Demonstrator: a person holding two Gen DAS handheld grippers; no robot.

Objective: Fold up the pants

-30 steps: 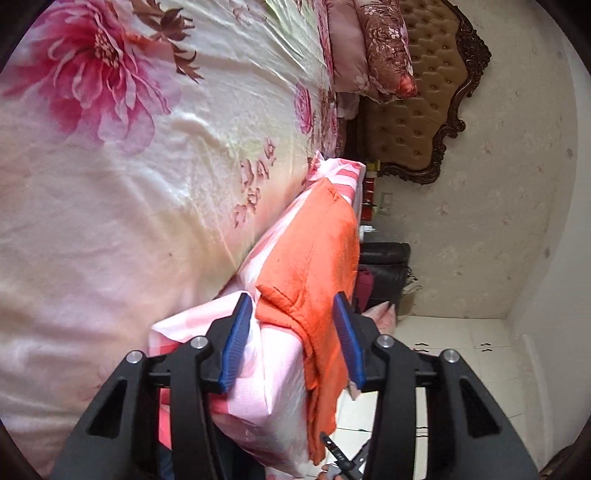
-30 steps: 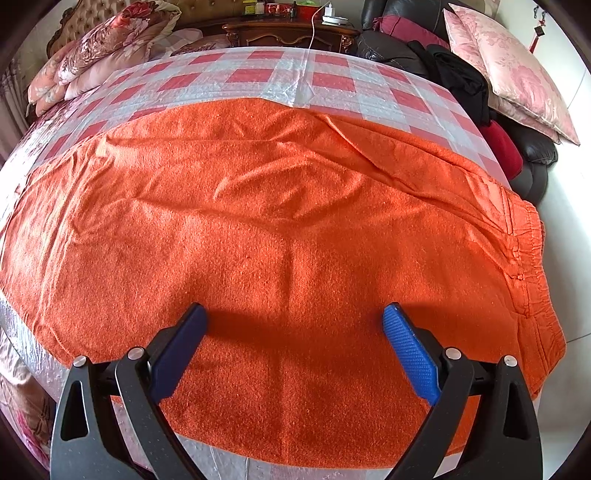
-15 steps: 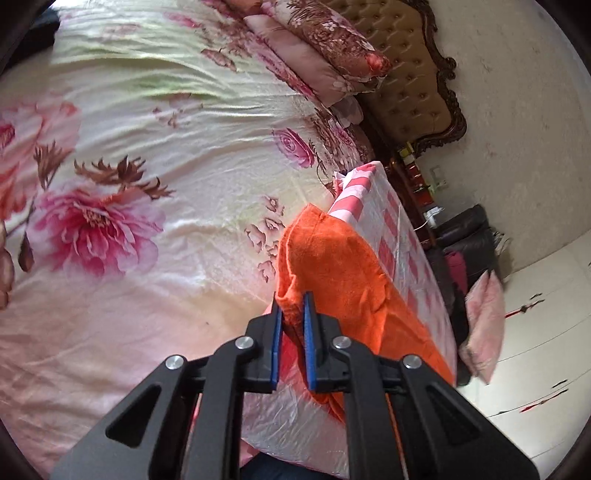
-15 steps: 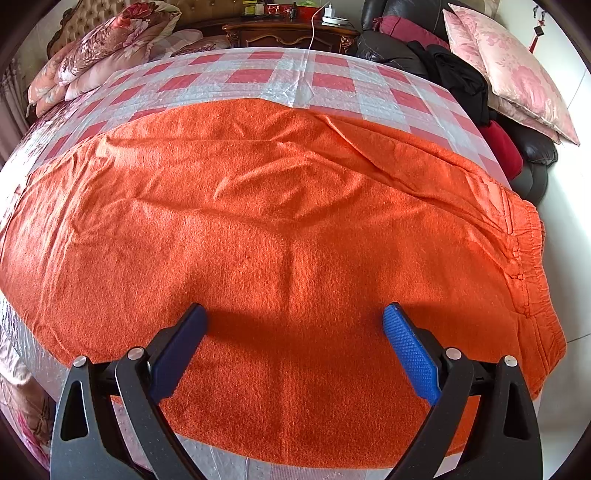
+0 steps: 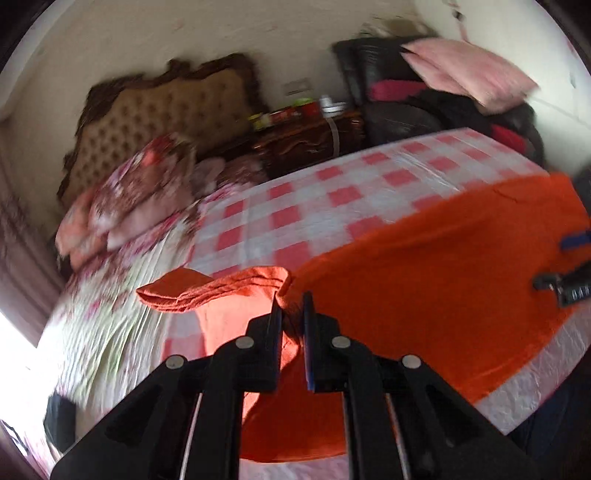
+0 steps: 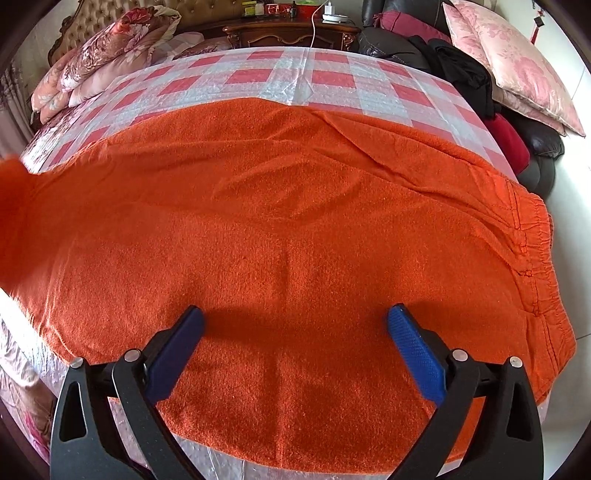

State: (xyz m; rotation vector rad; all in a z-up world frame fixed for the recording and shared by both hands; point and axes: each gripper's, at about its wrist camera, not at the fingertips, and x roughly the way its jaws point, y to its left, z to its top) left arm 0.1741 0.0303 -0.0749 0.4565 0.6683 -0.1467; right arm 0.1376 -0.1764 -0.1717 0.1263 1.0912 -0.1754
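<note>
Pants point(image 6: 295, 229): left gripper point(image 5: 291, 314) apparently pinches the lifted hem; right gripper point(image 6: 295, 332) hovers wide open.

My left gripper point(image 5: 291, 314) is clamped nearly closed, fingers pointing toward twelve o'clock. My right gripper point(image 6: 295, 325) is spread wide, fingertips at nine and three.

Pants point(image 6: 295, 221) on checked cloth point(image 6: 332, 79), pillows point(image 6: 103, 48) behind left, nightstand point(image 6: 291, 31) behind

Plain orange pants point(image 6: 295, 221) are seen on a pink-and-white checked cover point(image 6: 280, 74). Blue finger pads point(image 6: 415, 350) on black frames; pink floral pillow point(image 6: 517, 66) at 2 o'clock.
</note>
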